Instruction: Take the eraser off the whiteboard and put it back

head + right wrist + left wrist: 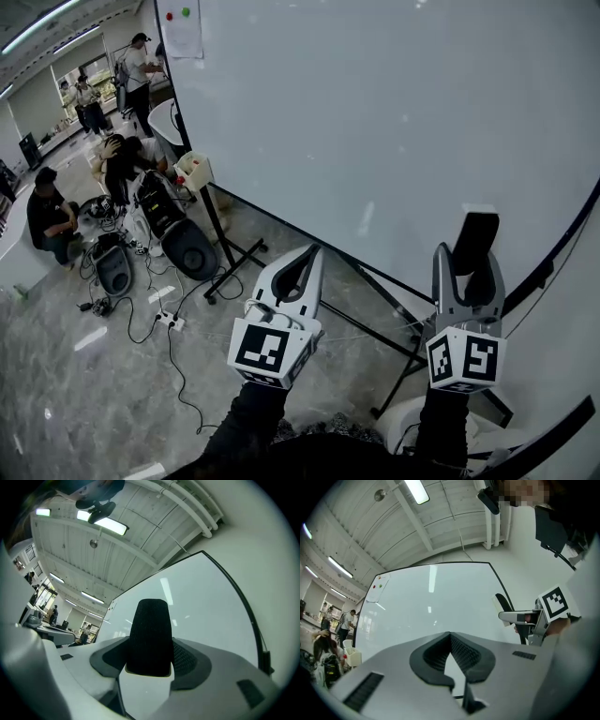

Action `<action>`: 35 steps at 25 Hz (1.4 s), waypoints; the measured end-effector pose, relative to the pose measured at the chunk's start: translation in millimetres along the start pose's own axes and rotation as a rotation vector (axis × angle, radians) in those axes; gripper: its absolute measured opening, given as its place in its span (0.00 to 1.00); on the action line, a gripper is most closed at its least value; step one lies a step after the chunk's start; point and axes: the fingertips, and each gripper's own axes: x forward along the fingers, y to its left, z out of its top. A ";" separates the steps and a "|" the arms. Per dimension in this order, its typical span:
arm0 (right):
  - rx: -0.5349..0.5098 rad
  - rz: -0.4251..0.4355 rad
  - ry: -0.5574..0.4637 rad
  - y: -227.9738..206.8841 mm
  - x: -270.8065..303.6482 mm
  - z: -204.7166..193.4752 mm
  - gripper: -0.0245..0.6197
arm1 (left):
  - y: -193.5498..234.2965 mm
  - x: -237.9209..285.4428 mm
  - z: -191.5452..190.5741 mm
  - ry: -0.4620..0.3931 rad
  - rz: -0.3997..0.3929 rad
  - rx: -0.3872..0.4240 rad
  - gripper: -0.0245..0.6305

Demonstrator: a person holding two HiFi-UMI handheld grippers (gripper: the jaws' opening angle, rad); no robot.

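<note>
Eraser (pixel 475 239), black felt, clamped upright between the jaws of the right gripper (pixel 468 270), sticking out past the tips. It sits in front of the lower right part of the whiteboard (pixel 394 122); contact with the board can't be told. Left gripper (pixel 302 264) is beside it to the left, jaws together, nothing between them, also aimed at the board.

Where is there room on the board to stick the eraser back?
Nearly all the whiteboard is bare, from the paper in its top left corner across to its right edge. The floor at left is crowded with people and cables.
</note>
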 end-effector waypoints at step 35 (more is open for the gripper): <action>0.081 0.147 0.003 307.2 138.6 -34.7 0.46 | 283.8 -87.8 -20.0 0.031 0.097 -0.002 0.05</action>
